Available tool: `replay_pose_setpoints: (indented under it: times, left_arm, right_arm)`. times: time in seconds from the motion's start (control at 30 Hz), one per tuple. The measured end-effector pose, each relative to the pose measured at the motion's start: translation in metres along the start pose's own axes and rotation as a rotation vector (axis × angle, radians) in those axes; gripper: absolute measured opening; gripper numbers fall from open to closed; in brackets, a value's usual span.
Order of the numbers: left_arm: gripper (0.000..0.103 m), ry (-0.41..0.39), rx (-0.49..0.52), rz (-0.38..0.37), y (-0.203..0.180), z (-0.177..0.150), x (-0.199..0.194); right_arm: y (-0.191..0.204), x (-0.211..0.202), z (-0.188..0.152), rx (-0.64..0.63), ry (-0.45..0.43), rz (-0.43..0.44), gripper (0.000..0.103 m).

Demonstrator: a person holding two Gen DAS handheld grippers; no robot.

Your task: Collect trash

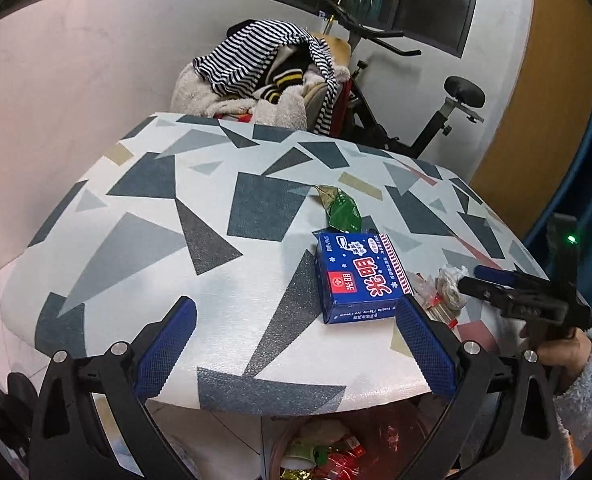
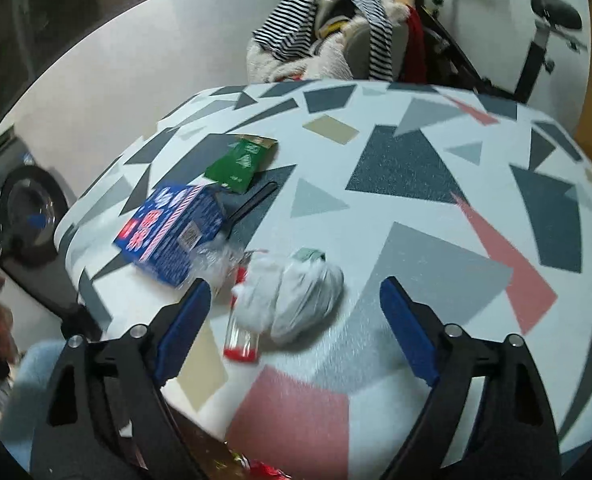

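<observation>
Several scraps lie near the blue box point(image 1: 360, 276): wrapper point(image 1: 342, 210) behind, wad point(image 2: 296, 296) beside. Both grippers, left point(image 1: 296, 356) and right point(image 2: 296, 332), gape empty, likely approaching.

Left tongs point(image 1: 293, 344) spread wide over table point(image 1: 135, 240); blue box point(image 1: 358, 278) near right pad.

That table point(image 1: 223, 240) is a white top covered in grey, dark blue-grey, beige and pink triangles and shards. The box point(image 1: 358, 276) is bright blue with white characters and a red-and-white striped edge. The wrapper point(image 2: 241, 162) is green with a gold end. The crumpled bag point(image 2: 296, 296) is white. Striped clothes point(image 1: 263, 56) are black and white. Gripper pads point(image 1: 167, 348) are blue on black.
</observation>
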State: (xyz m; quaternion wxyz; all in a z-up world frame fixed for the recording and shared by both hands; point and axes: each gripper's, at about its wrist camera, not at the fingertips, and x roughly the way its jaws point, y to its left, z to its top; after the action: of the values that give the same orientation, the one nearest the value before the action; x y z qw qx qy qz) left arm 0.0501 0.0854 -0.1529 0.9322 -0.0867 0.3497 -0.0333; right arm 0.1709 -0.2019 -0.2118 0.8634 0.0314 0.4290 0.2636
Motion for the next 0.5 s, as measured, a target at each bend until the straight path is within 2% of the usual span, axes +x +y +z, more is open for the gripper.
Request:
replay_pose_setpoints:
  times: [0.1,0.17,0.27,0.4,0.5]
  left_arm:
    - [0.097,0.016,-0.001,-0.017,-0.004,0.002,0.007]
    - [0.097,0.028,-0.004,-0.043,-0.008,0.004,0.013]
    - [0.097,0.057,0.008,-0.099,-0.019,0.008,0.025]
    - [0.097,0.081,0.046,-0.102,-0.037,0.013,0.042]
    - [0.097,0.116,0.037,-0.102,-0.044,0.019,0.06]
  right_arm:
    - [-0.004,0.01,0.004,0.037,0.03,0.03,0.079]
    - [-0.004,0.013,0.004,0.034,0.045,0.062,0.063]
    - [0.001,0.008,0.004,-0.025,0.02,0.079,0.059]
    - [0.007,-0.006,0.002,-0.076,-0.025,0.045,0.059]
    - [0.005,-0.015,0.002,-0.077,-0.05,0.021,0.058]
